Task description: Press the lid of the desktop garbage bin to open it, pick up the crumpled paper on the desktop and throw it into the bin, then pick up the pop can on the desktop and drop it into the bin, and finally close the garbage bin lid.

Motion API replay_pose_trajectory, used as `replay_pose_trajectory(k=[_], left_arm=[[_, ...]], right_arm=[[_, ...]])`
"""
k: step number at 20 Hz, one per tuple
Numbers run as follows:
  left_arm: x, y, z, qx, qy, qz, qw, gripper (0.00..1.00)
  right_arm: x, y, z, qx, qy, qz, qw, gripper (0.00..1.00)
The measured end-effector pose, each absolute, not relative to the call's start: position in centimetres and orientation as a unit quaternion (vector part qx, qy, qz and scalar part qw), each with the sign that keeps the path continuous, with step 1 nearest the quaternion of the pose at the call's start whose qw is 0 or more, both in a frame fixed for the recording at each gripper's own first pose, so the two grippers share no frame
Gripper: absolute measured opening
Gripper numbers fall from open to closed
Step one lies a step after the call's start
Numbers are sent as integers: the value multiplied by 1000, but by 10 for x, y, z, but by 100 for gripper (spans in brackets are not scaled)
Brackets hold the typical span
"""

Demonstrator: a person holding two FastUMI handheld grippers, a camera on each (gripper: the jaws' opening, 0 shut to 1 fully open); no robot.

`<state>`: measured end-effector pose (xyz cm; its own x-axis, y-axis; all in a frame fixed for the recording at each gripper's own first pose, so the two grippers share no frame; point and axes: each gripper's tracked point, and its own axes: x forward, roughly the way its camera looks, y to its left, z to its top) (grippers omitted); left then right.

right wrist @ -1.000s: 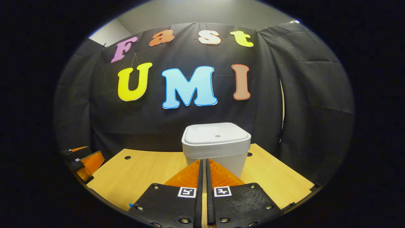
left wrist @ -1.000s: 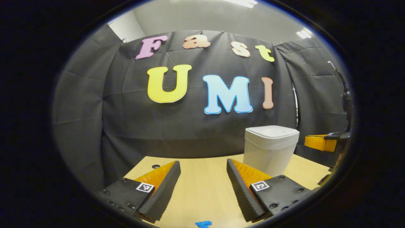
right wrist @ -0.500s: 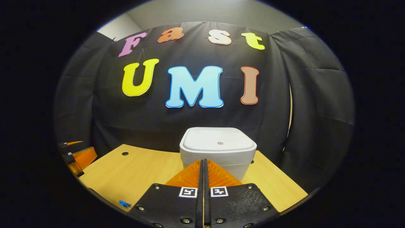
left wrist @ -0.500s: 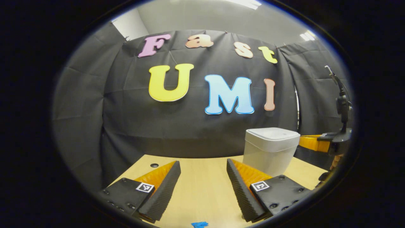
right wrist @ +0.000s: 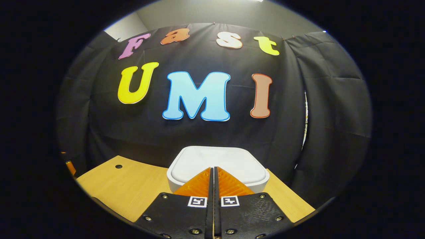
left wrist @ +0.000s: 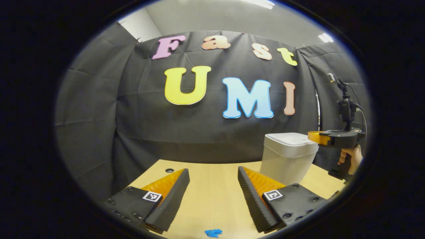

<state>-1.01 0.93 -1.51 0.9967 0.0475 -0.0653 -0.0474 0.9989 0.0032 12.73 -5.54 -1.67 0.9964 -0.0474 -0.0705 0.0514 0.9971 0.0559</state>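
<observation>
While the lid (right wrist: pixel 217 162) is down, the right gripper (right wrist: pixel 214 171) hangs over it, fingers pressed together on nothing.

Judging by this, the opening press is only starting; paper, can and closing remain. Black cloth walls the booth, the wooden desk (left wrist: pixel 212 199) carries the white bin (left wrist: pixel 287 159) at its right, the left gripper (left wrist: pixel 212 181) waits wide apart and empty, a blue scrap (left wrist: pixel 213 233) below it.
</observation>
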Motion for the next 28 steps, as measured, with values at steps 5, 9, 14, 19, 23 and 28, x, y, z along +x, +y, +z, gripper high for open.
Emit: replay_pose_trajectory(k=[5,9,14,19,23,28], left_arm=[[-14,8,-19,-6,39,28,999,96],[-11,5,-22,-10,44,28,999,96],[-5,-1,-30,-19,55,22,998,96],[2,-4,-31,-18,56,18,998,96],[2,-12,-26,-21,48,10,999,96],[-12,-2,-23,-16,41,23,999,96]], right_arm=[[140,-57,-23,43,49,-21,998,1],[141,-56,-27,35,50,-15,998,1],[140,-58,-32,60,56,11,997,1],[139,-57,-33,99,62,24,993,2],[141,-57,-29,83,58,7,995,1],[127,-58,4,57,-1,-16,998,1]])
